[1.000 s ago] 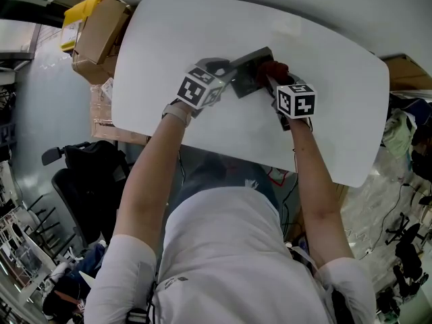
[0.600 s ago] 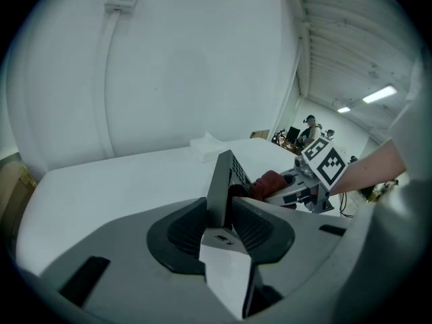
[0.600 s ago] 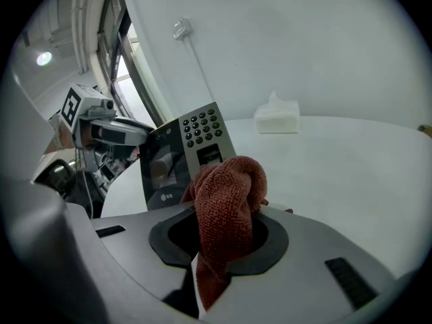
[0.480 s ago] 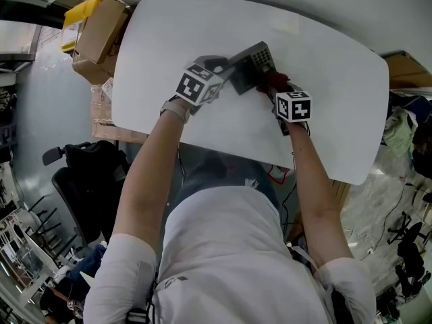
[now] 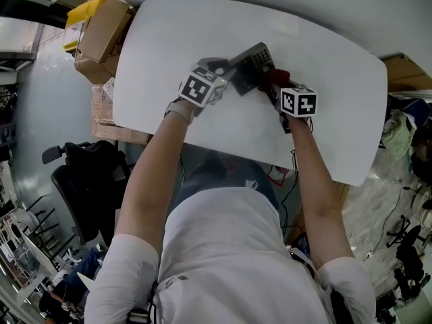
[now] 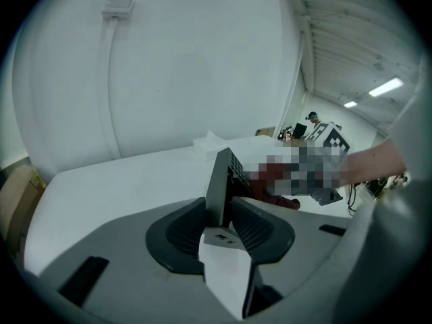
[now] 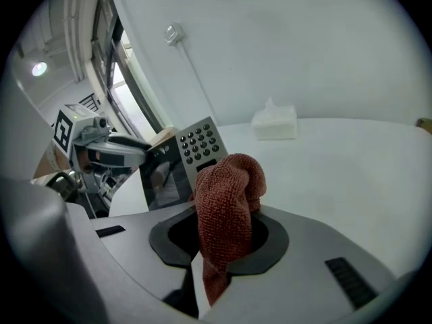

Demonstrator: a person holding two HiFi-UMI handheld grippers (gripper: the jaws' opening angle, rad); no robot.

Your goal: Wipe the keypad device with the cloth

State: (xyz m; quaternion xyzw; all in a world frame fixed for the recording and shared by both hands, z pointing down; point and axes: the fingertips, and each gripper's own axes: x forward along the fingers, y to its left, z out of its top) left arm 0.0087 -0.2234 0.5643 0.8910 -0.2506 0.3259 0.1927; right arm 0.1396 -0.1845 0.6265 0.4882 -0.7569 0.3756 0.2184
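**Head view.** A person stands at the near edge of a white table [image 5: 331,66], a gripper in each hand. The left gripper [image 5: 231,75] and the right gripper [image 5: 275,86] meet over the middle of the table, somewhat toward its far edge. Between them is the keypad device [image 5: 251,65], with the red-brown cloth [image 5: 277,77] just beside its right side. Cardboard boxes [image 5: 101,36] are stacked on the floor off the table's left edge.

**Left gripper view.** The left gripper [image 6: 220,213] is closed on the keypad device [image 6: 220,184]. The device stands on edge between the two pads, its grey back toward the camera and its keyed face turned to the right. The cloth [image 6: 270,179] shows beyond it (partly under a mosaic patch). A white tissue box [image 6: 210,144] sits on the table near the far edge.

**Right gripper view.** The right gripper [image 7: 226,233] is clamped on the cloth [image 7: 228,204]. The cloth bunches up above the jaws and a tail of it hangs below them. The keypad device [image 7: 196,147] stands tilted, with dark keys on the upper part of its face and a glossy dark panel below. The bunched top of the cloth overlaps the device's lower right corner; whether it presses on the face cannot be told. The tissue box [image 7: 275,123] lies well behind, near the far edge.
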